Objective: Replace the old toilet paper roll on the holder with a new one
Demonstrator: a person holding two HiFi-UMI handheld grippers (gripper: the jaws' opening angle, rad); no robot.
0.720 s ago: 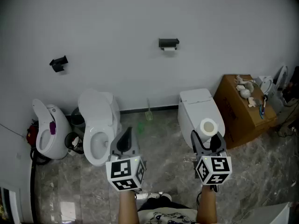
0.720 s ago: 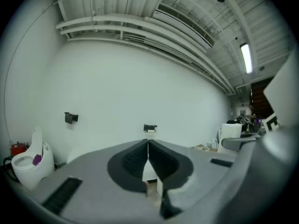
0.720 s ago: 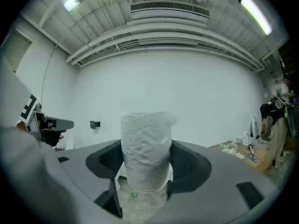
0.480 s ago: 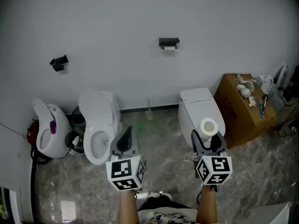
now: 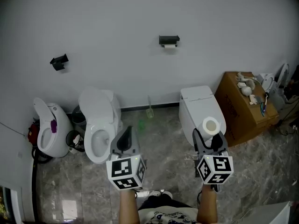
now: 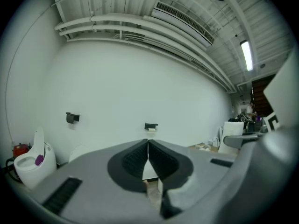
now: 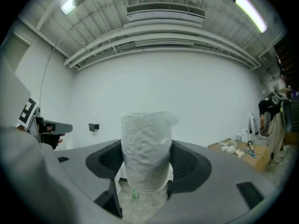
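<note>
White tissue forms the new toilet paper roll, which stands upright between the jaws of the right gripper. The jaws are spread wide. Both ribbed pads press against the sides of the roll, so it is clamped. In the head view the open cardboard core faces up. In the right gripper view the roll fills the gap between the pads and rises above them.

The left gripper is empty. In the left gripper view its two pads meet along a thin centre line, with nothing between them. Both grippers are held roughly level, side by side and well apart, and both point toward the white wall.

The toilet paper holder is a black bracket mounted high on that wall, well away from both grippers. The old toilet paper roll shows only as a small white piece directly under the bracket. How much paper remains on it cannot be told. A second black bracket is fixed to the wall farther left.

Three toilets stand on the grey marble floor:
- a small toilet with a purple part at the left, lid raised;
- a white toilet beside it, lid raised, just beyond the left gripper;
- a white toilet with its lid shut, directly beyond the right gripper.

A cardboard box sits right of the shut toilet, with small items lying on top.
</note>
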